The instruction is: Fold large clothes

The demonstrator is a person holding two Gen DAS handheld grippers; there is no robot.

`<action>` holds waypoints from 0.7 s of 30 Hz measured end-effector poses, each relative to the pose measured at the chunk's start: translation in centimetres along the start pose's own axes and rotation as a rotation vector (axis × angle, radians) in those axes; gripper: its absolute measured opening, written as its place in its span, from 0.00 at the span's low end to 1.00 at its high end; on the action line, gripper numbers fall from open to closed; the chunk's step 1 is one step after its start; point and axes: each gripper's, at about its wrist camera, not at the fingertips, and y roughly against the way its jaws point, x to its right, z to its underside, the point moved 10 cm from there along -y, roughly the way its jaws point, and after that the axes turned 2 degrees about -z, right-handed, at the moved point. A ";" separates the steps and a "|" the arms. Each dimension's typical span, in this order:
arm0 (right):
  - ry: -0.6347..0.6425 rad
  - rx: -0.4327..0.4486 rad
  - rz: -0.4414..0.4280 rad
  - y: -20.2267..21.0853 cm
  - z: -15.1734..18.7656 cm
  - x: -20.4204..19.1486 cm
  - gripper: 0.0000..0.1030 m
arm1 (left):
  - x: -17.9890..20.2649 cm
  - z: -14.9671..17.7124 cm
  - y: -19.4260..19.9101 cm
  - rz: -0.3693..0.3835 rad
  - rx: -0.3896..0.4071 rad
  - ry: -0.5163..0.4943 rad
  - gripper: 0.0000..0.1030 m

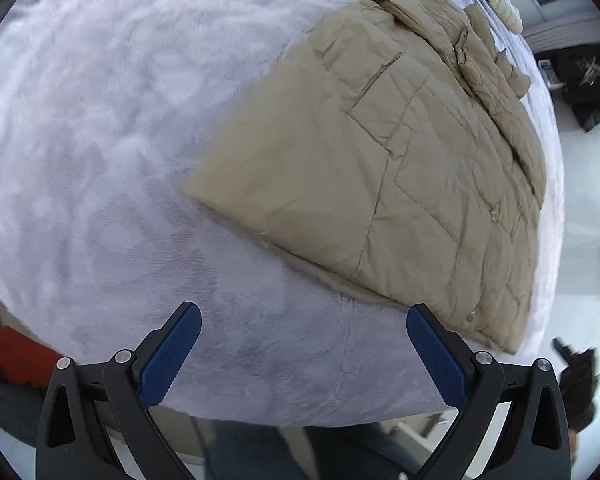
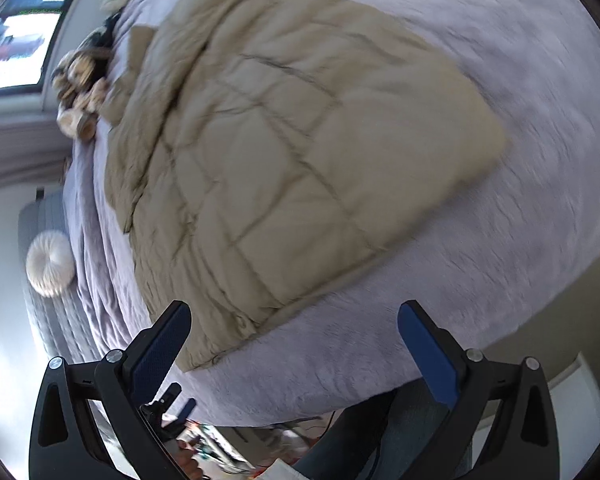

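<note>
A tan quilted jacket (image 1: 400, 168) lies flat on the bed, on a pale lilac fleece blanket (image 1: 100, 120), already doubled into a rough rectangle with the collar end away from the person and the hem end close to the near edge of the bed. From the left wrist view the jacket fills the frame from about twelve round to four o'clock; from the right wrist view it (image 2: 284, 152) sits from ten to two o'clock, blurred enough that I cannot read its seams well. The left gripper (image 1: 304, 352) is spread wide with nothing between its blue pads, hovering over bare blanket, its right-hand finger just beside the jacket's near corner. The right gripper (image 2: 294, 348) is spread wide too and carries nothing, its left-hand finger over the hem corner at about seven o'clock. Some stuffed toys (image 2: 78, 92) sit at the far end at ten o'clock, and a round cream cushion (image 2: 50, 260) lies off the bed's side at eight o'clock. My guess is that another fold is due. The padding looks puffy and slippery, so a pinch on the top layer alone could peel the fold open, and a bite that goes too deep could drag the fleece up with it. With the hem so near the bed's edge, a careless pull toward the person might slide the whole bundle off.
</note>
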 end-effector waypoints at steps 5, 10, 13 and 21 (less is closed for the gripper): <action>-0.100 0.003 -0.035 -0.3 0.3 2.6 1.00 | 1.7 -0.3 -2.2 0.087 -0.027 -0.004 1.00; -0.156 0.001 -0.084 -0.9 -0.2 3.6 1.00 | 2.8 -1.4 -3.7 0.145 -0.046 0.029 1.00; -0.176 0.016 -0.109 -1.3 -1.0 4.1 1.00 | 3.3 -2.2 -4.6 0.150 -0.051 0.040 1.00; -0.206 0.073 -0.153 -2.2 -3.9 4.8 1.00 | 4.9 -3.1 -6.2 0.134 -0.054 0.004 1.00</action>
